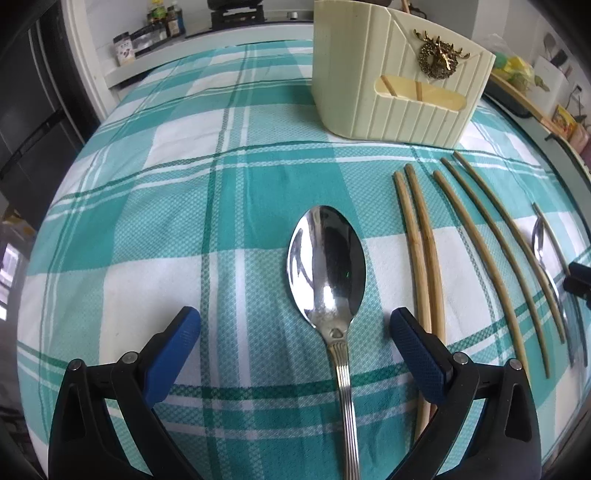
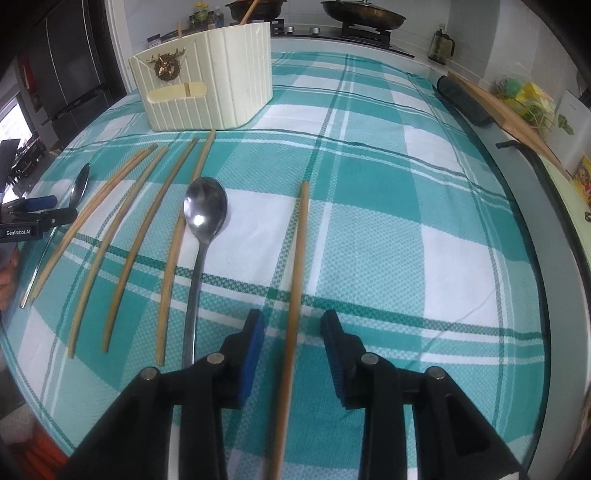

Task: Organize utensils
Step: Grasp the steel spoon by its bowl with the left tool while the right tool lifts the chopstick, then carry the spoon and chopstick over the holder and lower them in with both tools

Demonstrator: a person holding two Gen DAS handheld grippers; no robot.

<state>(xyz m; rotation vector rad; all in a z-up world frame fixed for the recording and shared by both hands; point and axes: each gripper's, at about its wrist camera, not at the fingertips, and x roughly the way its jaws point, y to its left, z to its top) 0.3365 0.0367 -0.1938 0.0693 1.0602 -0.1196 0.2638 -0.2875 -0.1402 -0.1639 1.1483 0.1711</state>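
Note:
A steel spoon (image 1: 327, 273) lies on the teal checked cloth (image 1: 184, 192), its handle running between the fingers of my open left gripper (image 1: 295, 325). Several wooden chopsticks (image 1: 424, 243) lie to its right, with a second spoon (image 1: 539, 240) beyond them. The cream utensil holder (image 1: 395, 81) stands at the back, holding a few chopsticks. In the right wrist view my open right gripper (image 2: 293, 325) straddles a single chopstick (image 2: 297, 273). The second spoon (image 2: 205, 214) and several chopsticks (image 2: 144, 229) lie to its left. The holder (image 2: 207, 81) stands behind them. The left gripper (image 2: 33, 214) shows at the far left.
A stove with pans (image 2: 362, 14) and spice jars (image 1: 155, 29) stand behind the table. A dark roll (image 2: 465, 99) and a wooden board (image 2: 509, 118) lie along the table's right edge, with small items beyond.

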